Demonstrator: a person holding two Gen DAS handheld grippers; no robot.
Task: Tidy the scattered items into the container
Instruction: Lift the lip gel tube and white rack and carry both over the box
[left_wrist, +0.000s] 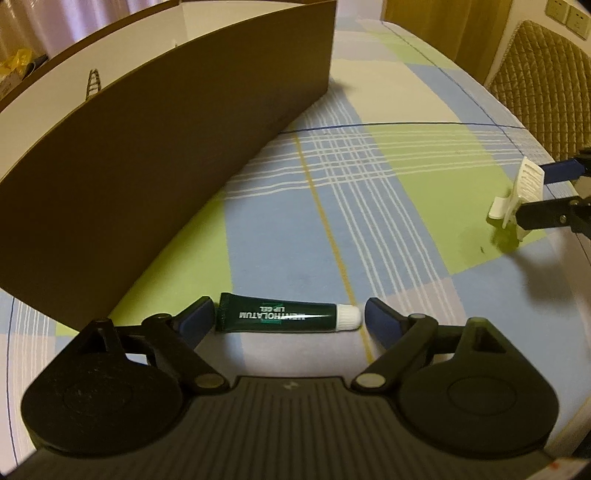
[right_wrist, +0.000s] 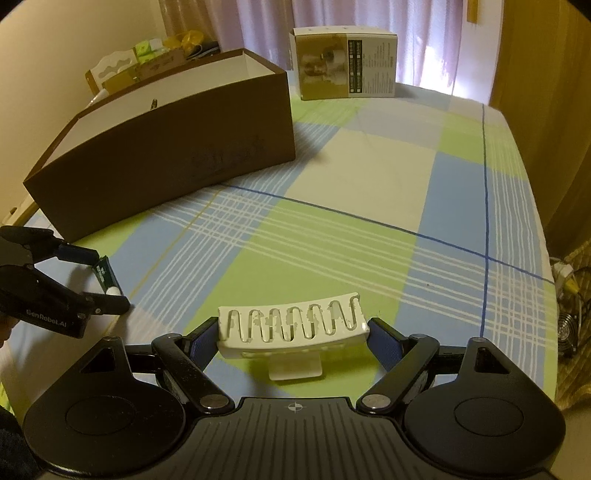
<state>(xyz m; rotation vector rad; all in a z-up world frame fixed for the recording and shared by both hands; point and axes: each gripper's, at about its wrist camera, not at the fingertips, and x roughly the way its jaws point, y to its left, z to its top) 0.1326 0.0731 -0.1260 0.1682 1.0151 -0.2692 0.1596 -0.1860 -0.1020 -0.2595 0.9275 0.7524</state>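
Note:
A dark green lip-gel tube (left_wrist: 280, 316) with a white cap lies on the checked cloth. My left gripper (left_wrist: 290, 319) is open around it lengthwise, with a blue pad (left_wrist: 199, 317) at the crimped end and a small gap at the cap. The right wrist view shows that tube (right_wrist: 106, 277) between the left gripper (right_wrist: 94, 280) fingers. A white hair clip (right_wrist: 291, 326) sits between the pads of my right gripper (right_wrist: 293, 332), which touch both its ends. The clip (left_wrist: 517, 195) is at or just above the cloth. The brown box (left_wrist: 166, 147) (right_wrist: 177, 158), white inside, stands behind.
A small dark item (left_wrist: 93, 83) leans on the box's inner wall. A white printed carton (right_wrist: 347, 68) stands at the table's far end, before curtains. A quilted chair (left_wrist: 546, 81) is off the right edge, with a power strip (right_wrist: 563, 273) on the floor.

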